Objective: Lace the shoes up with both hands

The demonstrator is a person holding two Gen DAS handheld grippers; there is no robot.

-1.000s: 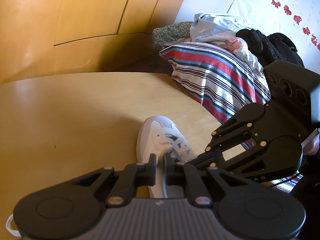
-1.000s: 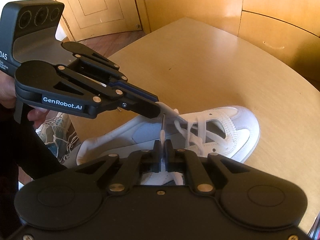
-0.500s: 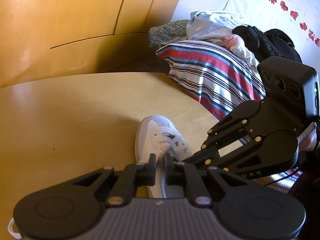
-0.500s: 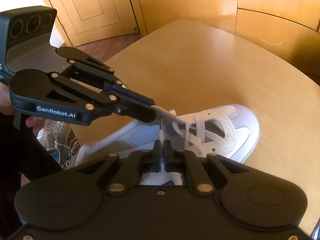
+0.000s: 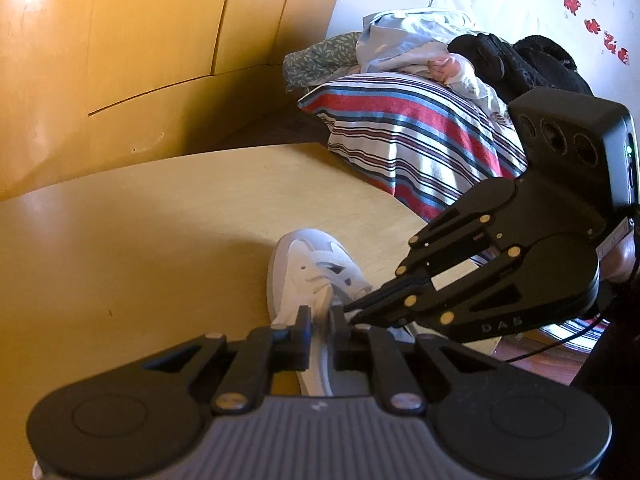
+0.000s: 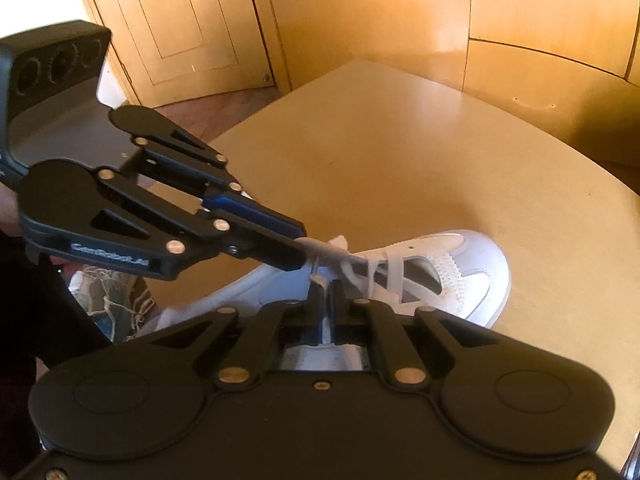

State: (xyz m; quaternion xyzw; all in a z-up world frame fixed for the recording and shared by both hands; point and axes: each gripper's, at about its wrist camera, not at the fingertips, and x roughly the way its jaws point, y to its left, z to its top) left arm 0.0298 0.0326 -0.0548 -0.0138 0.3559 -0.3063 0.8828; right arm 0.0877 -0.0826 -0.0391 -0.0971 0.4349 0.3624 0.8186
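Shoe [image 6: 452,268] lies just beyond both gripper tips, laces pinched.

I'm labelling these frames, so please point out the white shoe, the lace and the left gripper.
white shoe [image 6: 476,256]: right wrist view, on the toe cap.
lace [image 6: 394,272]: right wrist view, on a crossing strand.
left gripper [image 6: 298,248]: right wrist view, at its fingertips, shut on the lace.

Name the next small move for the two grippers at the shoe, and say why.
Probably draw the two lace ends apart. The left gripper is shut on one end of the white lace, the right gripper is shut on the other, and the crossings over the white shoe look loose.
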